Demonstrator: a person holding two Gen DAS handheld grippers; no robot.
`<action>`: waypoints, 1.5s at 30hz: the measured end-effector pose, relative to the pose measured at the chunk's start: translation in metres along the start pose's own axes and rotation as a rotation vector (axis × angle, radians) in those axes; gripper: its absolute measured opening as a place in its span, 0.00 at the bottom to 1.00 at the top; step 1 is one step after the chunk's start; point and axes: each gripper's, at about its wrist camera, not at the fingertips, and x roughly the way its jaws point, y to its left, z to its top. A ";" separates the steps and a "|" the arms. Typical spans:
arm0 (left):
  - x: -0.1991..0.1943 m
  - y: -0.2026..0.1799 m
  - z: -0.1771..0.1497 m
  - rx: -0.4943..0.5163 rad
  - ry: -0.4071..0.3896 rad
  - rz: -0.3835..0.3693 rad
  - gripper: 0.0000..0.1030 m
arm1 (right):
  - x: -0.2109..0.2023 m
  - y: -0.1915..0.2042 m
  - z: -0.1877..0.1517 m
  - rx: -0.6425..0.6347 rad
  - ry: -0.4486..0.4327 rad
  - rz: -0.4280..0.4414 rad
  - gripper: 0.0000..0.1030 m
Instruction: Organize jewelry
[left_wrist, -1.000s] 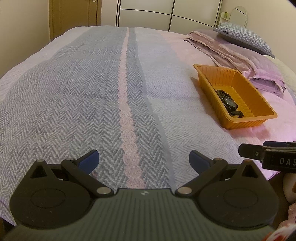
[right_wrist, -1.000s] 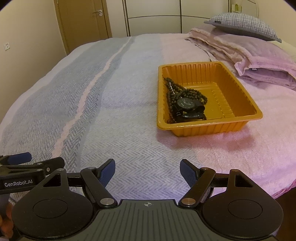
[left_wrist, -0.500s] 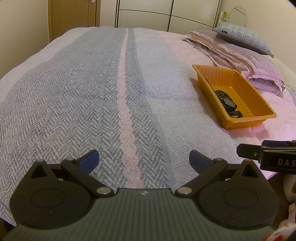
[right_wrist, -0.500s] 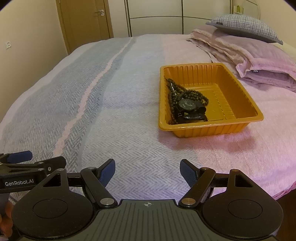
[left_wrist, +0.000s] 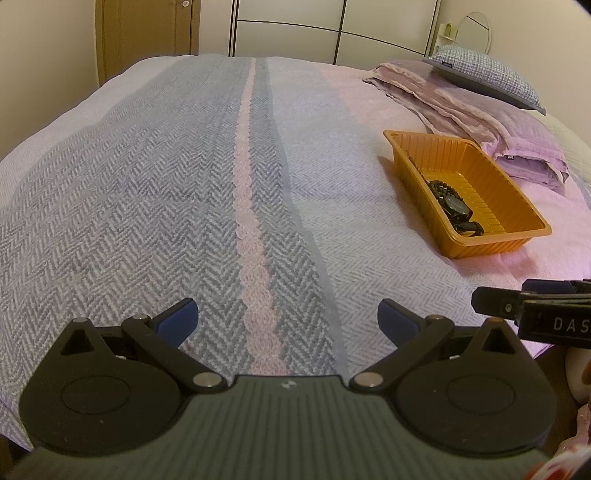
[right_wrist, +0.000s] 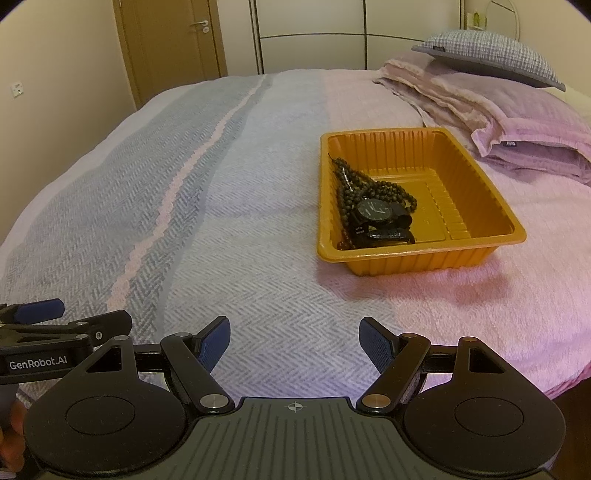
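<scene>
Watch (right_wrist: 373, 212), beads (right_wrist: 384, 190) in tray (right_wrist: 424, 254)

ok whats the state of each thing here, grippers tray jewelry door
left gripper: open, empty
right gripper: open, empty
orange tray: upright on the bed, holding jewelry
watch: in the tray, lying on the beads
bead necklace: heaped in the tray
door: shut

Both tongs, left (left_wrist: 287, 320) & right (right_wrist: 294, 344), tilted downward side by side, jaws wide apart, nothing gripped.
</scene>
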 end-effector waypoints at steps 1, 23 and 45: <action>0.000 0.000 0.000 0.001 0.000 -0.001 1.00 | 0.000 0.000 0.000 0.000 0.000 0.001 0.74; 0.000 0.001 0.005 0.009 -0.005 -0.007 1.00 | -0.001 0.002 0.003 -0.003 -0.003 -0.003 0.74; -0.003 0.001 0.003 0.006 -0.028 0.008 1.00 | -0.002 0.002 0.002 -0.001 -0.004 -0.002 0.74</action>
